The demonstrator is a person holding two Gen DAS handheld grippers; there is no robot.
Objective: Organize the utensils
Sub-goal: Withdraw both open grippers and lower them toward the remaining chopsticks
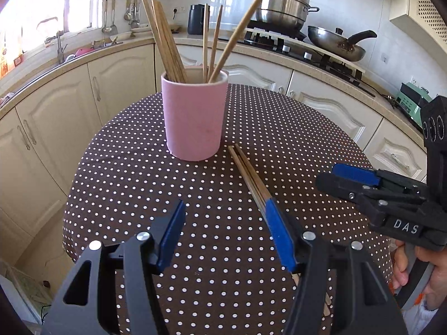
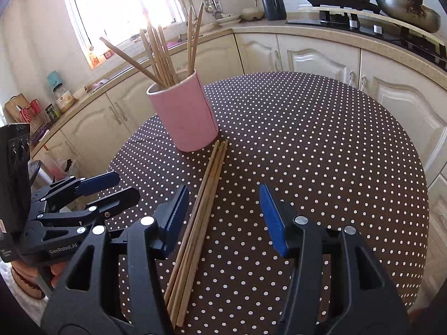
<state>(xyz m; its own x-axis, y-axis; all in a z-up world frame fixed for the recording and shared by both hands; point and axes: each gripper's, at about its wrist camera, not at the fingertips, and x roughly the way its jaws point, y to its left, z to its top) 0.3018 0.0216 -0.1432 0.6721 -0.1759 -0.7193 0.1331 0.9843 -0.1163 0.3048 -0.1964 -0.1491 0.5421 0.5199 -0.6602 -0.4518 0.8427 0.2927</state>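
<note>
Left wrist view first, and the biggest thing out here is the round worktop under a brown cloth with white polka dots [image 1: 145, 173], filling the middle of the kitchen with cream cabinet doors [image 1: 50, 128] curving behind it. Up on the far counter sits a stacked stainless steel steamer pot [image 1: 282, 5] with a steel wok with a black handle [image 1: 335, 45] beside it on the hob.

On to the worktop itself: a pink cylindrical ceramic holder [image 1: 194, 117] stands upright, several wooden chopsticks fanning out of its mouth. Just beside its base, a bundle of loose wooden chopsticks [image 2: 205, 198] lies flat on the cloth, running from the holder back toward the cameras.

Now the tools. From the right wrist view, the right tool [image 2: 223, 217] has its blue pads spread wide, and the loose bundle runs between them, close to the left pad, nothing gripped. The left tool [image 1: 226, 229] is likewise wide apart over the cloth, empty; the bundle passes under its right-hand pad. A hand [image 1: 419, 268] grips the right tool's handle at the edge of the left view.
</note>
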